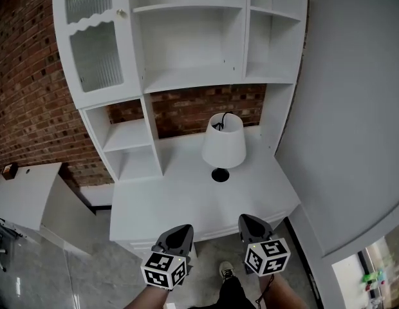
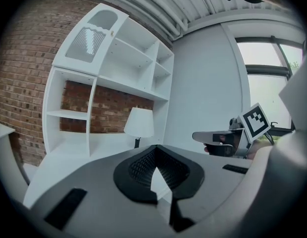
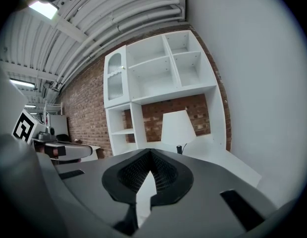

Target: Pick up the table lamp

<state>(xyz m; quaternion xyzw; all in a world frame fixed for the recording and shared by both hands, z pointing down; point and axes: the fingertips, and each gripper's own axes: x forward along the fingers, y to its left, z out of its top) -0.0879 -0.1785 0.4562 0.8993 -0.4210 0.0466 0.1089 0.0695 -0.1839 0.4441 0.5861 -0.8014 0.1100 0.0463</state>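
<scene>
The table lamp (image 1: 223, 145), with a white cone shade, a black base and a black cord, stands upright at the back right of the white desk (image 1: 161, 205). It also shows ahead in the left gripper view, lamp (image 2: 139, 122), and in the right gripper view, lamp (image 3: 178, 127). Both grippers hover side by side at the desk's front edge, well short of the lamp. My left gripper (image 1: 182, 229) is shut with nothing between its jaws, and so is my right gripper (image 1: 249, 220). Each points toward the lamp.
A white hutch (image 1: 186, 50) with open shelves and a glass door rises behind the desk against a brick wall (image 1: 26, 95). A grey wall (image 1: 354, 108) flanks the right. A low white cabinet (image 1: 26, 195) stands at the left. My shoe (image 1: 226, 270) is on the floor below.
</scene>
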